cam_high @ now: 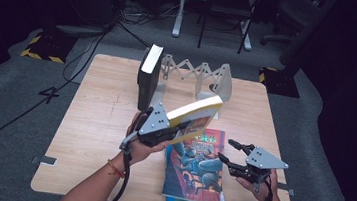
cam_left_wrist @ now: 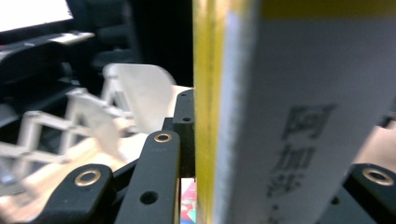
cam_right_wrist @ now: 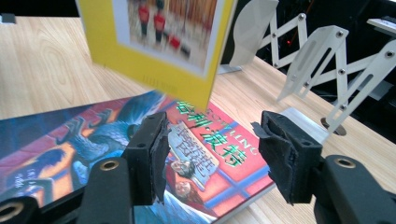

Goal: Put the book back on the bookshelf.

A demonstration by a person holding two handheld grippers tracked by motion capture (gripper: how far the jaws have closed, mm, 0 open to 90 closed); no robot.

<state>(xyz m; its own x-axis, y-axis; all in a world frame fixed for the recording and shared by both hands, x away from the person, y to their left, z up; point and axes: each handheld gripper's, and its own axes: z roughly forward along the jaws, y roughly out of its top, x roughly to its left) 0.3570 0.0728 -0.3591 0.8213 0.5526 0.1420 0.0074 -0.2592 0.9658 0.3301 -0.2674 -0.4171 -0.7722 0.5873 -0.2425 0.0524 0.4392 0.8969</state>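
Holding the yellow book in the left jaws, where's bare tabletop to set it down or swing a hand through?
The left half of the table, left of the black book standing by the rack, is bare wood. The right side is crowded: the colourful book lies flat under the yellow book, with the right gripper beside it.

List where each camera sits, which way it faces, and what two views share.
High view: above the table, looking forward and down; forearms, left gripper, right gripper.
Left gripper view: on that gripper, jaws clamping the yellow book, facing the white rack.
Right gripper view: jaws open over the flat colourful book.
Shared: both gripper views show the yellow book and rack.
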